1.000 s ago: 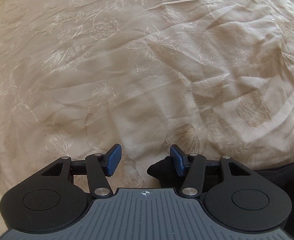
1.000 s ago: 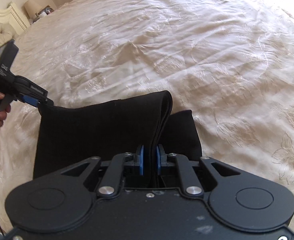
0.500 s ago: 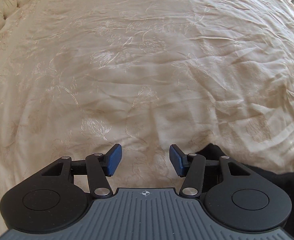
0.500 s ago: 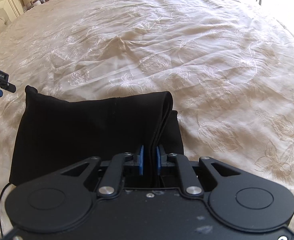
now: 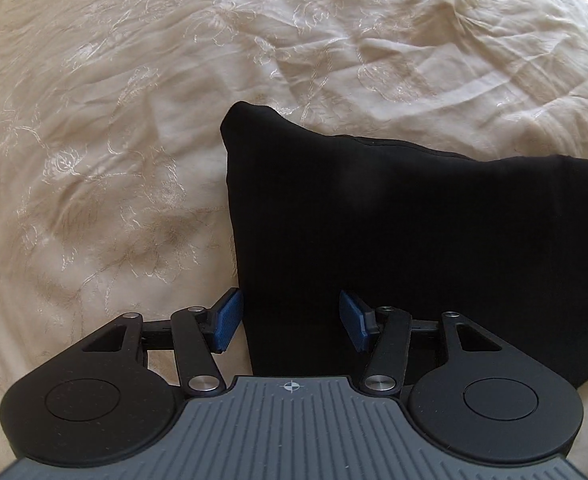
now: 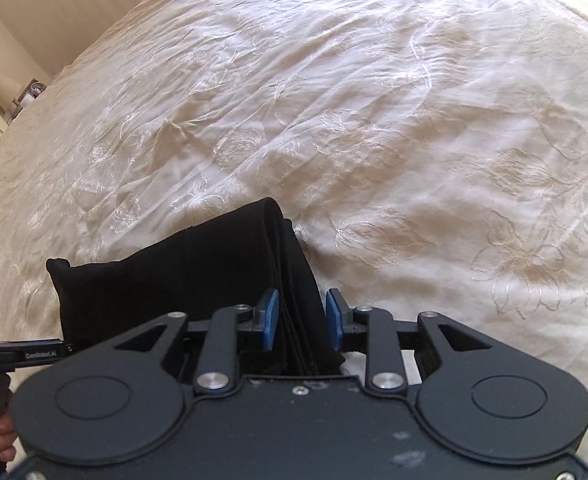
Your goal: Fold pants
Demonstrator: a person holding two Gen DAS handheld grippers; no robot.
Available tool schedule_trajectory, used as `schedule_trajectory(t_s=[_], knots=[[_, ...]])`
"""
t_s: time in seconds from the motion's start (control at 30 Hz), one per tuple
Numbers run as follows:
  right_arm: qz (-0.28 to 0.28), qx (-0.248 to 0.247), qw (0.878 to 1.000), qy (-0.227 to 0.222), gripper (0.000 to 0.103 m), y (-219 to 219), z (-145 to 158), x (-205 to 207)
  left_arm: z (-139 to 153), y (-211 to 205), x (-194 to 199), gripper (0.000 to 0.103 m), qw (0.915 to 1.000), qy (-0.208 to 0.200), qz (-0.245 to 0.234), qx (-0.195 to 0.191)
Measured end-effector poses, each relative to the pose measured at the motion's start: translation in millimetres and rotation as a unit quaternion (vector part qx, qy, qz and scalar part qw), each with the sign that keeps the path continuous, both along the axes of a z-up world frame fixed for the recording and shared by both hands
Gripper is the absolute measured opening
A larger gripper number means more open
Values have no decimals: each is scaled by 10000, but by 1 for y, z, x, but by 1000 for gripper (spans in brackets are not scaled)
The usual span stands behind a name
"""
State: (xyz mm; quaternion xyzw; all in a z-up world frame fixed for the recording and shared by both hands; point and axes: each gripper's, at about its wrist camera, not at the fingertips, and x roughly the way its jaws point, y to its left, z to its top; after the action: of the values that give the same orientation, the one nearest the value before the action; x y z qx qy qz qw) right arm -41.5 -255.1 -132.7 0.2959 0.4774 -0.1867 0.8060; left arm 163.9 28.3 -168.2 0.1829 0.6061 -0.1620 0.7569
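The black pants [image 5: 413, 232] lie folded into a thick rectangle on the cream bedspread [image 5: 134, 80]. My left gripper [image 5: 290, 324] is open and hovers over the near left edge of the fold, with one blue pad over the bedspread and one over the cloth. In the right wrist view the pants [image 6: 182, 272] show stacked layers at their right edge. My right gripper [image 6: 301, 320] is open, and those layered edges sit loose between its blue pads [image 6: 270, 320].
The embroidered bedspread [image 6: 413, 120] spreads wide on all sides. A lamp and nightstand [image 6: 10, 92] stand at the far left by the wall. The left hand-held gripper's handle [image 6: 18, 356] shows at the lower left of the right wrist view.
My right gripper has opened and let go of the pants' edge. My left gripper has swung from bare bedspread to over the folded pants, still open.
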Motion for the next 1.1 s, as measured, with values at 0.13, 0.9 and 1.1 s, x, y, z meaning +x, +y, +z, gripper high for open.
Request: schedule_trajectory(t_s=[0.13, 0.9, 1.1], knots=[[226, -164, 9996, 87, 31, 11, 4, -7, -3, 2, 12, 53, 9992, 186, 334, -71], [1421, -602, 9876, 298, 43, 20, -11, 28, 43, 8, -18, 57, 9944, -1057, -20, -24], [1457, -477, 9879, 229, 44, 11, -12, 37, 23, -16, 29, 57, 9949, -947, 311, 179]])
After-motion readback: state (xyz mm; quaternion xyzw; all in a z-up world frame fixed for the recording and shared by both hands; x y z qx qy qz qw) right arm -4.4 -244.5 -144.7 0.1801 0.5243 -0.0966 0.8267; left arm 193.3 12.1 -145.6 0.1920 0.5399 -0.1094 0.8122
